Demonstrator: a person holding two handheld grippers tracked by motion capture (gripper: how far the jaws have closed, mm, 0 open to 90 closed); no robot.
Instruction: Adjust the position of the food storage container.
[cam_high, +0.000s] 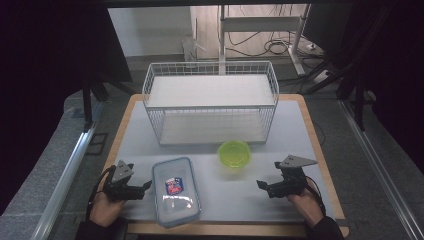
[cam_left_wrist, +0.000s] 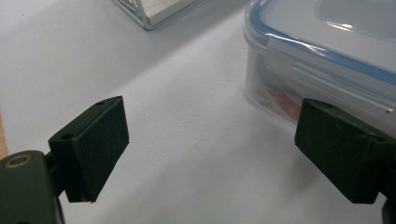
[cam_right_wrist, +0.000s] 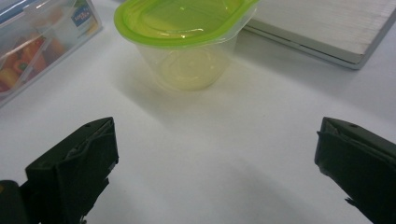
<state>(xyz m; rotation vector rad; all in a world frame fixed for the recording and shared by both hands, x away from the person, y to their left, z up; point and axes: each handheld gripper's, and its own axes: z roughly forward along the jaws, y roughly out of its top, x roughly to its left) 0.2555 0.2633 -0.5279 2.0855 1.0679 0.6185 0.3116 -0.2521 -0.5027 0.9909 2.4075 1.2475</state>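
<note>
A clear rectangular food box (cam_high: 175, 191) with a blue-sealed lid lies near the table's front edge, left of centre; its corner (cam_left_wrist: 322, 60) shows close up in the left gripper view. A small clear tub with a green lid (cam_high: 234, 153) stands to its right, nearer the basket, and shows ahead of the right gripper as the tub (cam_right_wrist: 187, 37). My left gripper (cam_high: 148, 185) rests on the table just left of the box, open, with nothing between its jaws (cam_left_wrist: 212, 154). My right gripper (cam_high: 261, 184) is open and empty at the front right, pointing left (cam_right_wrist: 215, 168).
A white wire basket (cam_high: 211, 102) with a shelf stands across the far half of the table; its corner (cam_left_wrist: 149, 11) and base board (cam_right_wrist: 327, 28) show in the gripper views. A white mat (cam_high: 225, 185) covers the wooden tabletop.
</note>
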